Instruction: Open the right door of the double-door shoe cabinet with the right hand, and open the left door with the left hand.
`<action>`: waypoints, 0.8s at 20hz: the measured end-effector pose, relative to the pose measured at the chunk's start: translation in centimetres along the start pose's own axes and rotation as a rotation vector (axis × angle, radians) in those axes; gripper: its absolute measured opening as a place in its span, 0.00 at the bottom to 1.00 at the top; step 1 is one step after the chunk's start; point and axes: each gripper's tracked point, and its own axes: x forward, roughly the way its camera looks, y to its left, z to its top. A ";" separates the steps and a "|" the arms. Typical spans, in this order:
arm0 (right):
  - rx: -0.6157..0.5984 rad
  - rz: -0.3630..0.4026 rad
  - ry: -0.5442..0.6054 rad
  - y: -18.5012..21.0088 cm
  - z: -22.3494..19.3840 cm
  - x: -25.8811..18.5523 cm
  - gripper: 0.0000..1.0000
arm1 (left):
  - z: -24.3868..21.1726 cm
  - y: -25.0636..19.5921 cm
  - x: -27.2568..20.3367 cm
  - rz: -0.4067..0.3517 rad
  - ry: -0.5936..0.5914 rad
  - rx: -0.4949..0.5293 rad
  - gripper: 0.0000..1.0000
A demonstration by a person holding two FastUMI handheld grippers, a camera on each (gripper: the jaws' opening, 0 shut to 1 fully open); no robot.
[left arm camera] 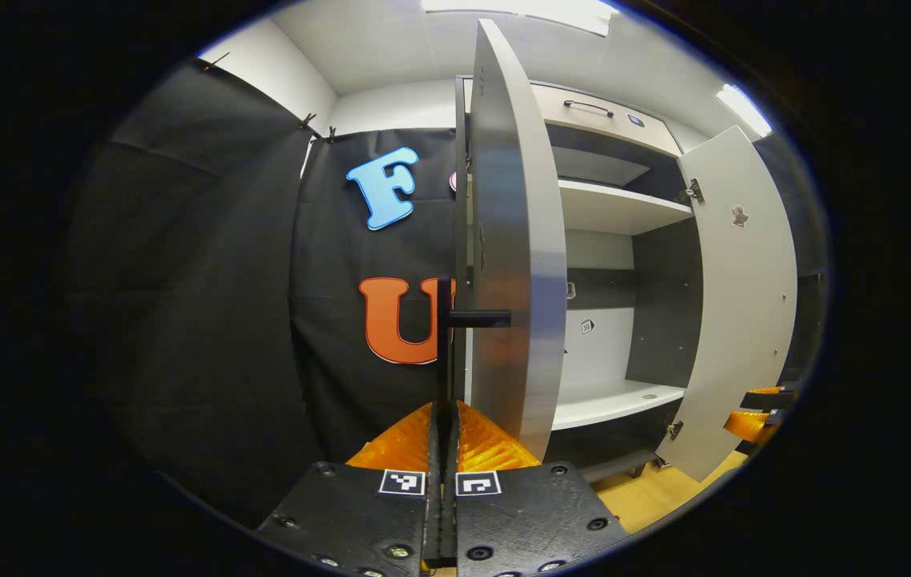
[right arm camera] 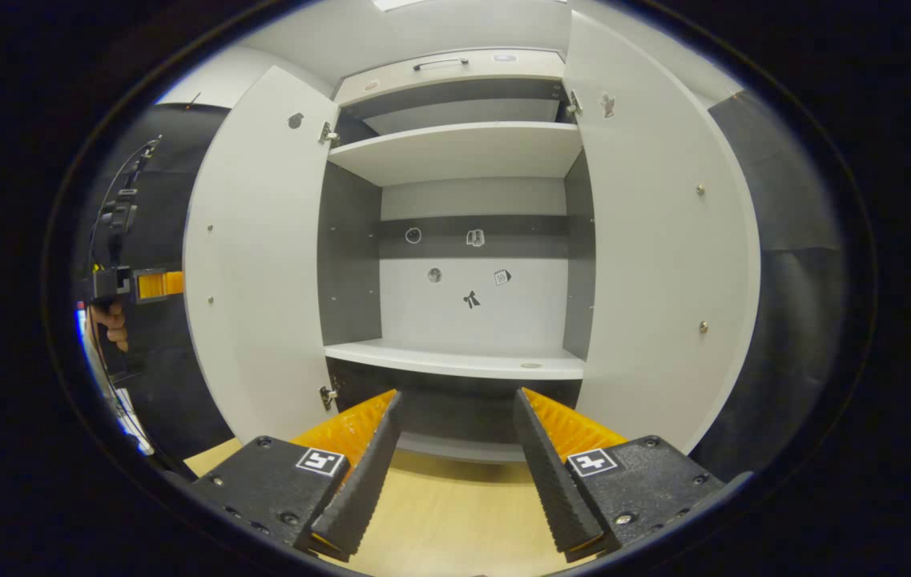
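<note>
Well, I can find no words to read on the tall pale grey shoe cabinet point(right arm camera: 463, 152). There are only small stickers with little pictures on its white back wall point(right arm camera: 463, 308), and they are too small for me to make out. My own fingers carry small black-and-white square marker tags point(left arm camera: 401, 482).

My left gripper point(left arm camera: 444, 437) has its two fingers pressed close together, with only a thin slit between them. The black bar handle point(left arm camera: 445, 336) of the flat grey left door point(left arm camera: 515, 240) runs down into that slit, so I think I am pinching the handle, though the spot where we touch is hard to see. The left door stands swung out toward me, edge-on, right above my fingers. Past it I see the shelves inside and the flat grey right door point(left arm camera: 735, 304) swung out too. At the far right edge is my right gripper point(left arm camera: 759, 410).

My right gripper point(right arm camera: 455, 473) has its fingers spread wide apart and holds nothing. It points straight into the open cabinet, and the lower white shelf point(right arm camera: 455, 361) sits just above the gap between my fingers. The right door point(right arm camera: 663, 240) stands open to the right of my fingers, and the left door point(right arm camera: 255, 256) stands open to the left. Neither door touches this gripper. Below is a light wooden floor point(right arm camera: 447, 513). Far to the left a hand point(right arm camera: 110, 320) holds my left gripper point(right arm camera: 159, 284) behind the left door.
</note>
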 end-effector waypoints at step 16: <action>-0.041 -0.067 -0.048 -2.0 0.6 -0.2 0.87 | -2.3 -4.7 -6.5 0.078 -0.030 -0.014 0.00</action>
